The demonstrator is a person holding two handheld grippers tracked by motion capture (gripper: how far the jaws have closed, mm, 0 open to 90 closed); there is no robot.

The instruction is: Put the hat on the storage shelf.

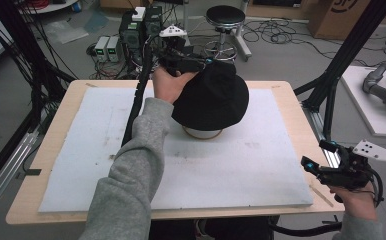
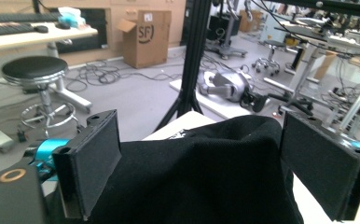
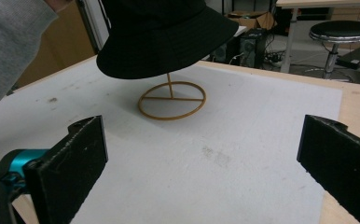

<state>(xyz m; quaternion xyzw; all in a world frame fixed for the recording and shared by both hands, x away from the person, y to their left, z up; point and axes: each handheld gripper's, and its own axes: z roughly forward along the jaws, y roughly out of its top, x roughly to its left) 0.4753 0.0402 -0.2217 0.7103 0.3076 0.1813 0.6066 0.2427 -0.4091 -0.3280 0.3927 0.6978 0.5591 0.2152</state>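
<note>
Overhead, the left gripper [image 1: 201, 64] sat at the far edge of the black hat [image 1: 211, 97], which rested on a stand [image 1: 202, 133] over the white mat [image 1: 81, 150]. How far its jaws stood apart could not be told from this angle. The right gripper [image 1: 318, 155] hung off the table's right edge, well apart from the hat, jaws spread and empty.

Next, in the left gripper view, both jaws flanked the hat's crown [image 2: 206, 177], wide apart with cloth between them; whether either pad touched the fabric could not be told. Judged risk: closing on soft cloth alone could pinch a fold, so the hat might slip or drag the light stand over when lifted.

Finally, in the right gripper view, the jaws stood fully open with nothing held. The hat [image 3: 164, 37] sat on a thin post above a ring base [image 3: 172, 110]. Judged risk: a sideways pull would tip that narrow stand.

Containers: a cardboard box [image 2: 145, 37] stood on the floor, flaps open; its contents were hidden.
</note>
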